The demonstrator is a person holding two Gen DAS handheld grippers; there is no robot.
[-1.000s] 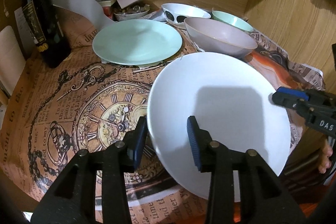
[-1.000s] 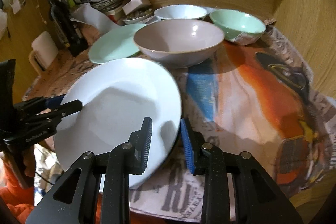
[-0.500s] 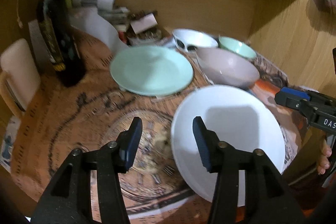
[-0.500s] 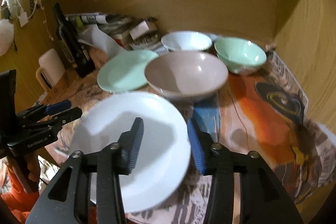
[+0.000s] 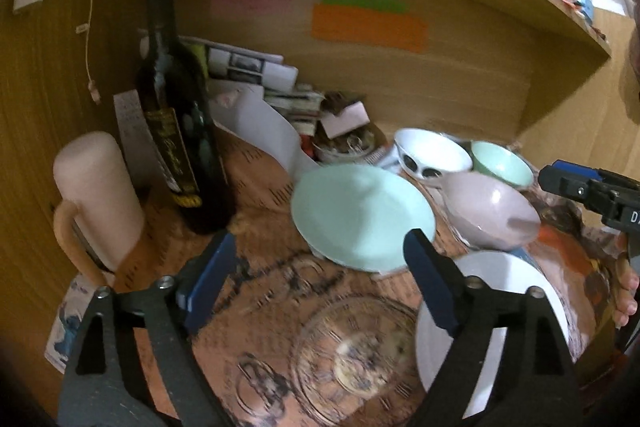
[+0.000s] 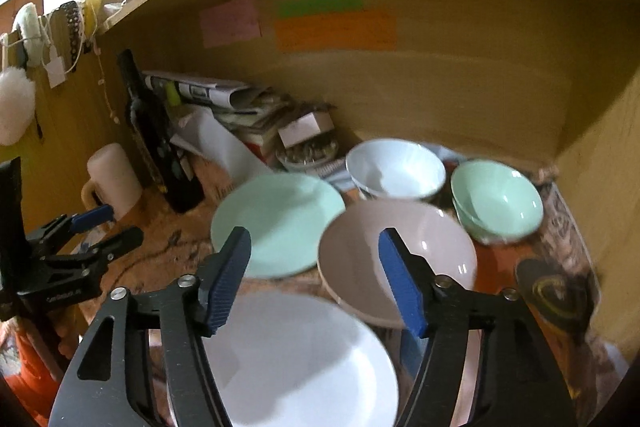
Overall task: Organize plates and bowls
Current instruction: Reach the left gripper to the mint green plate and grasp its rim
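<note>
A white plate [image 5: 496,275] [image 6: 296,355] lies flat at the near edge of the printed tablecloth. Behind it sit a mint plate [image 5: 360,215] [image 6: 276,223] and a pinkish-grey bowl [image 5: 488,211] [image 6: 440,247]. Further back are a white bowl [image 5: 432,155] [image 6: 394,169] and a mint bowl [image 5: 502,163] [image 6: 496,201]. My left gripper [image 5: 320,279] [image 6: 116,227] hangs above the cloth, left of the white plate. Its jaws are opening, with nothing between them. My right gripper [image 6: 314,283] [image 5: 576,187] hovers over the white plate's far rim, its jaws also opening and holding nothing.
A dark bottle [image 5: 176,147] and a pale pink mug [image 5: 96,203] stand at the left. Papers, a small box and a dish of bits [image 5: 344,143] crowd the back. Wooden walls close in the alcove at the back and right. A person's fingers [image 5: 628,291] show at the right.
Both grippers let go of the white plate, opened wide and drew back and upward. The plate now rests on the cloth below them.
</note>
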